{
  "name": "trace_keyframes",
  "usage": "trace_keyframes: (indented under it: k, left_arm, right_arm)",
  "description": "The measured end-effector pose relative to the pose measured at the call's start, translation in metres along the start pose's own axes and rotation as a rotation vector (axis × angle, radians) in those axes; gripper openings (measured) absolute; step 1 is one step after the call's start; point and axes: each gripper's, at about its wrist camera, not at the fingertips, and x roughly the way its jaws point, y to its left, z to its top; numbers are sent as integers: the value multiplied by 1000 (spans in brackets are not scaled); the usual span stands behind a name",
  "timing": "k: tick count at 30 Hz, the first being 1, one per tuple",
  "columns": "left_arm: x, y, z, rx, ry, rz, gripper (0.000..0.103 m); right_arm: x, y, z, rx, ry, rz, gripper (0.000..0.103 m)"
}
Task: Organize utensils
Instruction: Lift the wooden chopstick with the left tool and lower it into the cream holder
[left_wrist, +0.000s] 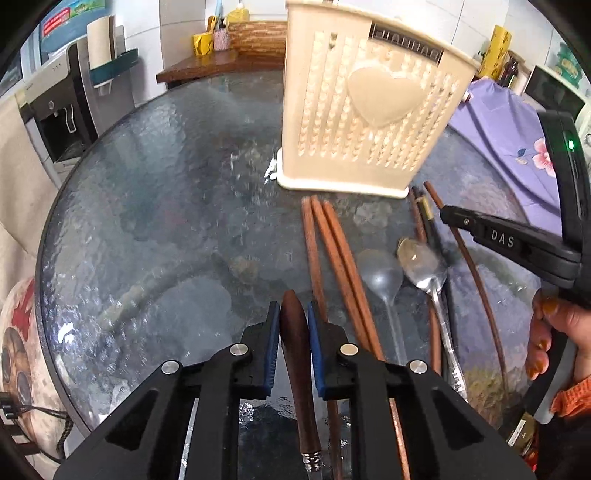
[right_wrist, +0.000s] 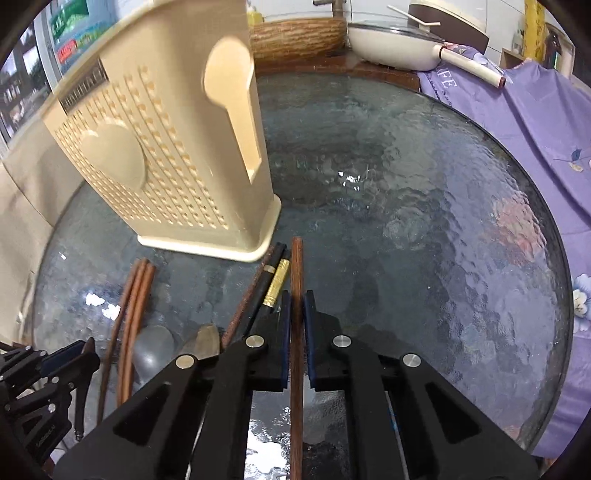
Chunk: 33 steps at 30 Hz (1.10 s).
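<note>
Left tongs (left_wrist: 293, 317) clamp a dark wooden handle (left_wrist: 295, 354); right tongs (right_wrist: 296, 306) clamp one brown chopstick (right_wrist: 296, 266) beside the cream holder (right_wrist: 177, 177) on the glass table (right_wrist: 443, 221).

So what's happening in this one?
A person is sorting utensils on a glass table with two handheld grippers. The left gripper is shut on a dark wooden handle; the right gripper is shut on a brown chopstick. More chopsticks and two spoons lie before the upright cream holder.
</note>
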Motion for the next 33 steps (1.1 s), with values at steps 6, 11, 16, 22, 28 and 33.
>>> trace_keyframes:
  k: [6, 11, 16, 22, 28, 33]
  left_arm:
    - [-38, 6, 13, -16, -80, -84, 15]
    - [-75, 7, 17, 8, -169, -111, 15]
    - [-94, 7, 10, 26, -196, -140, 15]
    - [-115, 10, -3, 55, -224, -172, 15]
    - [-127, 15, -10, 74, -239, -195, 15]
    - [-137, 18, -8, 86, -267, -205, 15]
  right_arm:
    - [-42, -8, 6, 26, -134, 57, 8]
    - [-100, -1, 9, -16, -284, 112, 8]
    - [-144, 14, -2, -72, -371, 164, 7]
    - [-177, 23, -20, -118, -388, 223, 7]
    - [-188, 26, -31, -142, -382, 249, 7]
    - [-193, 20, -26, -132, -375, 273, 7]
